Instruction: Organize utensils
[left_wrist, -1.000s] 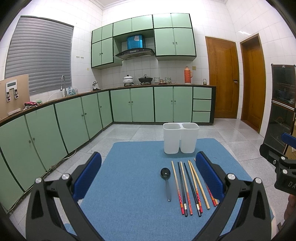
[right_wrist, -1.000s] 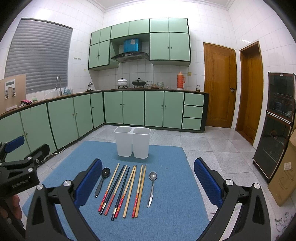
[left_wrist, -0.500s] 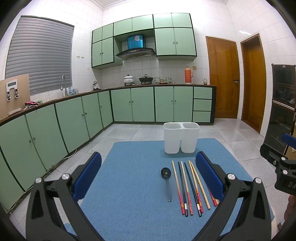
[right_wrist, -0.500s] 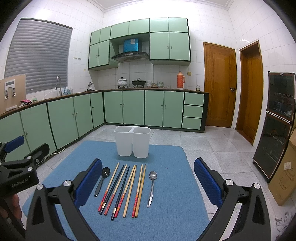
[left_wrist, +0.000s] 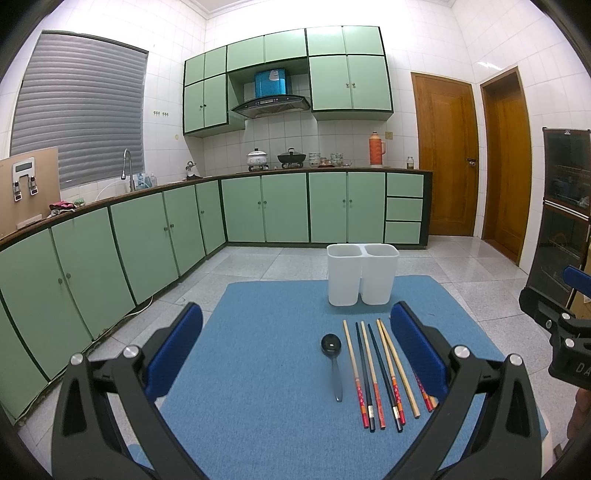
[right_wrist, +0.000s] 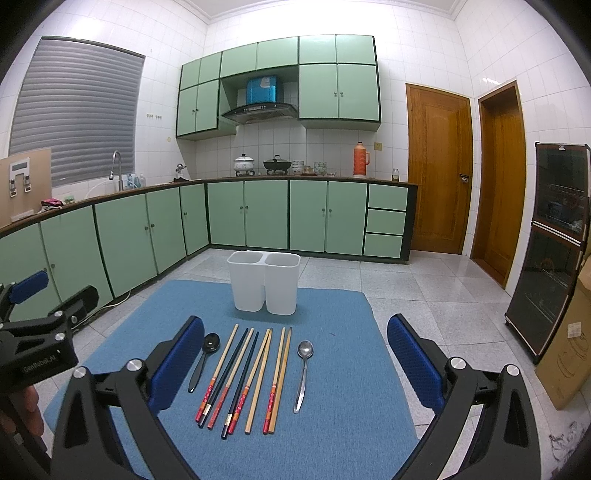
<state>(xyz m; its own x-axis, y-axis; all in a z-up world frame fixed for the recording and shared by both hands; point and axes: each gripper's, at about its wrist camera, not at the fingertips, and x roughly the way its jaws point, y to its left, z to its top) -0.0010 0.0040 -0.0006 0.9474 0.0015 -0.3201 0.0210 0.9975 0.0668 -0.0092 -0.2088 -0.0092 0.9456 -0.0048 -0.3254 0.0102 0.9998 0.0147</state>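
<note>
1. Both tongs, left gripper (left_wrist: 295, 345) and right gripper (right_wrist: 295, 349), are gaping wide, holding nothing.
2. Chopsticks (right_wrist: 245, 376) and two spoons (right_wrist: 303, 373) are lying on the blue mat (right_wrist: 332, 424), near the white holder (right_wrist: 264, 282).

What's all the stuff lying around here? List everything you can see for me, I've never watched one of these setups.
Mat: one, blue, spread on the tiled floor.
Utensil holder: one, white, two compartments, upright at the mat's far edge.
Chopsticks: eight or so, wooden and dark with red ends, in a row mid-mat.
Black spoon: one, left of the chopsticks.
Metal spoon: one, silver, right of the chopsticks.
Cabinets: many, green, along the walls.
Doors: two, brown wood, right wall.
Thermos: one, orange, on the counter.
Cardboard box: one, far right.
Left gripper: one, black with blue pads, open, above the mat.
Right gripper: one, same colours, open.
</note>
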